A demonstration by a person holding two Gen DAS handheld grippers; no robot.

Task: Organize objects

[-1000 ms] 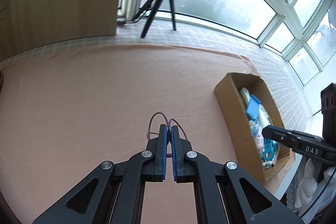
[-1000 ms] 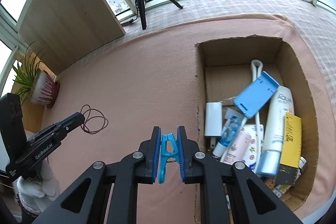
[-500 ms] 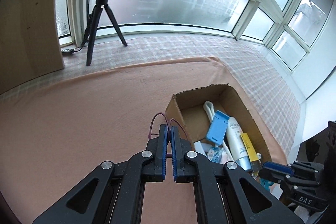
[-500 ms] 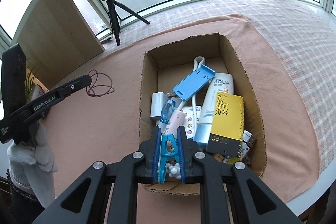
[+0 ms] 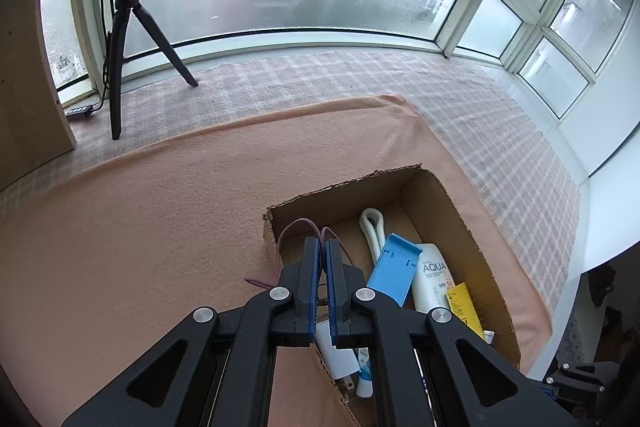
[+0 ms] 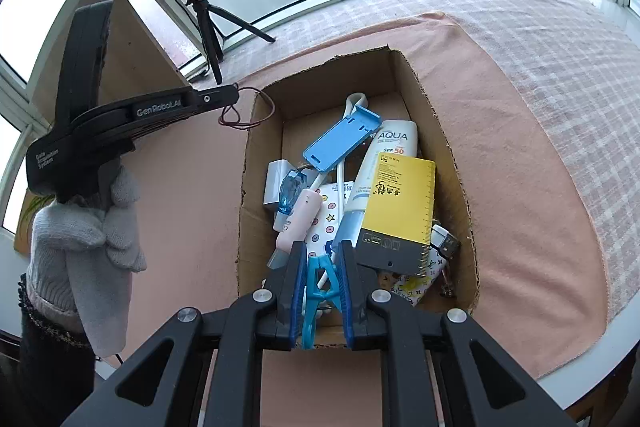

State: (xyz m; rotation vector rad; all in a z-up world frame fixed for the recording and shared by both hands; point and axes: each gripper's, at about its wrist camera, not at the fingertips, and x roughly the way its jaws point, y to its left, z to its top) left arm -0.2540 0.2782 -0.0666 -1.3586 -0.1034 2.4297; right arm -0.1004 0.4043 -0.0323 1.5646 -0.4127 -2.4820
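Pink-clothed table; left jaws pinch cord [image 5: 292,231], right a clip [image 6: 318,291].

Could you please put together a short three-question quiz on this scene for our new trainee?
1. What does the right gripper hold?
2. True or false: the left gripper is shut on a thin looped cord.
3. Inside the cardboard box, the yellow card lies partly on: A) the sunscreen tube, B) the pink cloth.

Key: 1. A blue clothes peg. 2. True. 3. A.
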